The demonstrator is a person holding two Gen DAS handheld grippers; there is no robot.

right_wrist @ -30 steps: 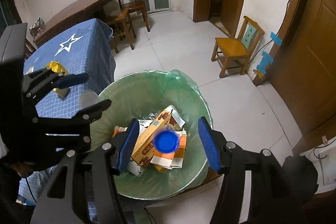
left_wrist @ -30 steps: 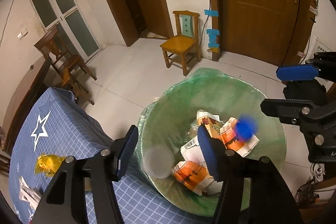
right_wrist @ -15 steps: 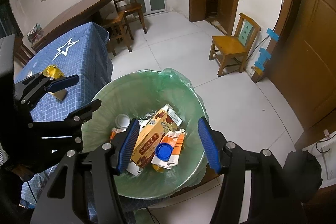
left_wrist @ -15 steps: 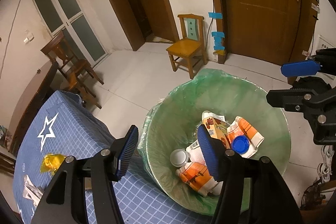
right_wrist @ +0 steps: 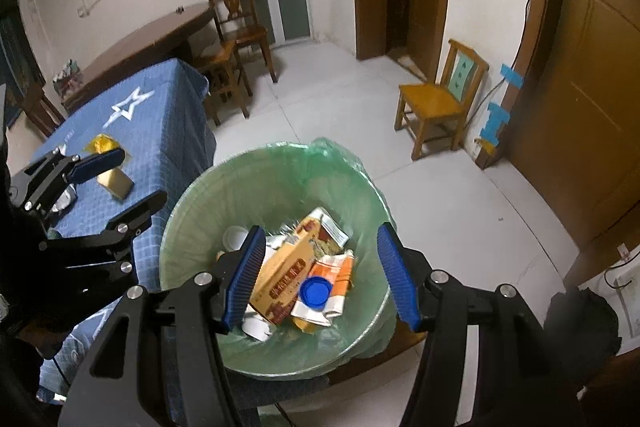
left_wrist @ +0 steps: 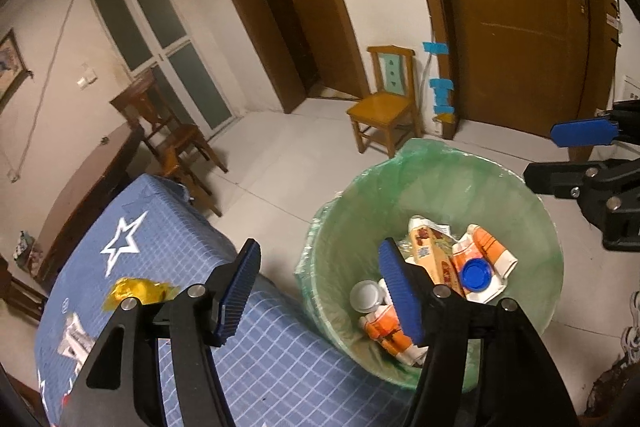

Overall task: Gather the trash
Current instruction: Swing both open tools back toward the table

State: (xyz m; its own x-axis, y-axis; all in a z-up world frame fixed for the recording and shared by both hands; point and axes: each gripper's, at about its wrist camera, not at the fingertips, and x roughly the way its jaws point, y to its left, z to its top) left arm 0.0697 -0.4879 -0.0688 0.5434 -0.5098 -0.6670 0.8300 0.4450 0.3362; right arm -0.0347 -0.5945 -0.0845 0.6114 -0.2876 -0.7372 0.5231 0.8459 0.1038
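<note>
A bin lined with a green bag (left_wrist: 536, 195) (right_wrist: 192, 227) stands beside the blue checked tablecloth (left_wrist: 168, 235) (right_wrist: 160, 131). Inside lie a blue lid (left_wrist: 475, 274) (right_wrist: 315, 292), a white cup (left_wrist: 365, 295) (right_wrist: 235, 237), a brown carton (right_wrist: 288, 275) and orange-white wrappers (left_wrist: 386, 327). My left gripper (left_wrist: 320, 291) is open and empty above the bin's near rim. My right gripper (right_wrist: 320, 277) is open and empty over the bin. A yellow wrapper (left_wrist: 134, 290) (right_wrist: 102, 143), a gold box (right_wrist: 115, 182) and a silvery wrapper (left_wrist: 76, 337) lie on the cloth.
A small wooden chair (left_wrist: 386, 107) (right_wrist: 444, 99) stands by the wall near a brown door (left_wrist: 520, 7). A dark wooden table (right_wrist: 152, 39) and chairs (left_wrist: 172, 131) stand behind the blue cloth. The floor is pale tile.
The blue lid and the white cup fell from mid-air and now lie in the bin. Both grippers have risen and pulled back a little from the bin.
</note>
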